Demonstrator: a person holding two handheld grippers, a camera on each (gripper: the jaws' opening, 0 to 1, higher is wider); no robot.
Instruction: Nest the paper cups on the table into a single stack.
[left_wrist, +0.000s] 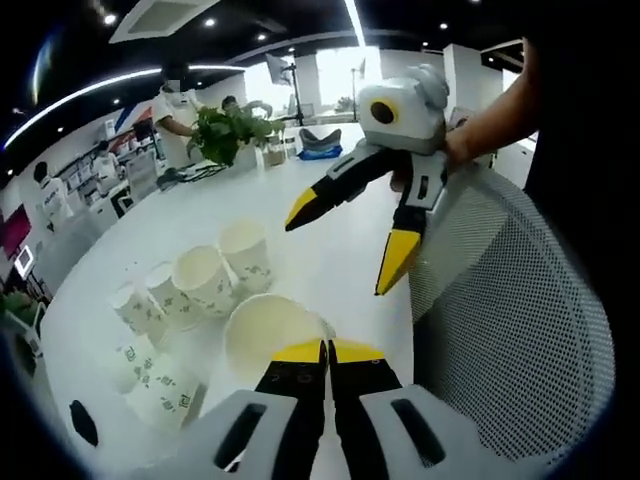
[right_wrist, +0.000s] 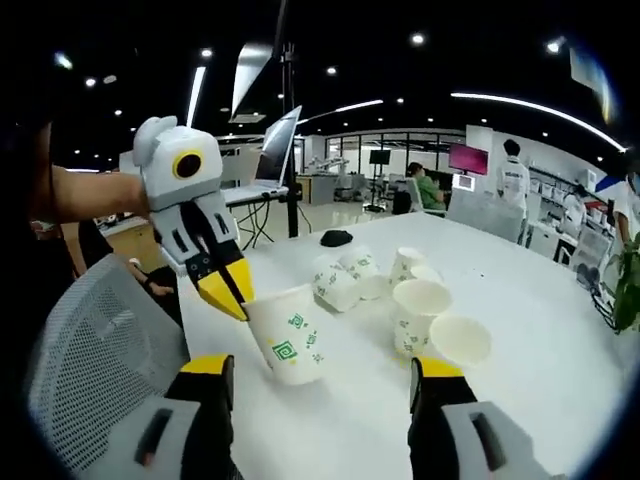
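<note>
Gripping white green-printed cup (right_wrist: 290, 343), left tongs (right_wrist: 228, 293).

Held cup (left_wrist: 268, 335): near rim hidden behind left hand-held gripper (left_wrist: 327, 350). Far people (right_wrist: 418, 186) too small to tell.

A grey mesh chair back (left_wrist: 520, 330) was seen just beside the white table (left_wrist: 320, 200), on whose far end a leafy potted plant (left_wrist: 232, 130) was set. A small black object (right_wrist: 336, 238) was seen lying on the table. An open laptop (right_wrist: 272, 150) was seen behind it. People were seen at desks in the background.
</note>
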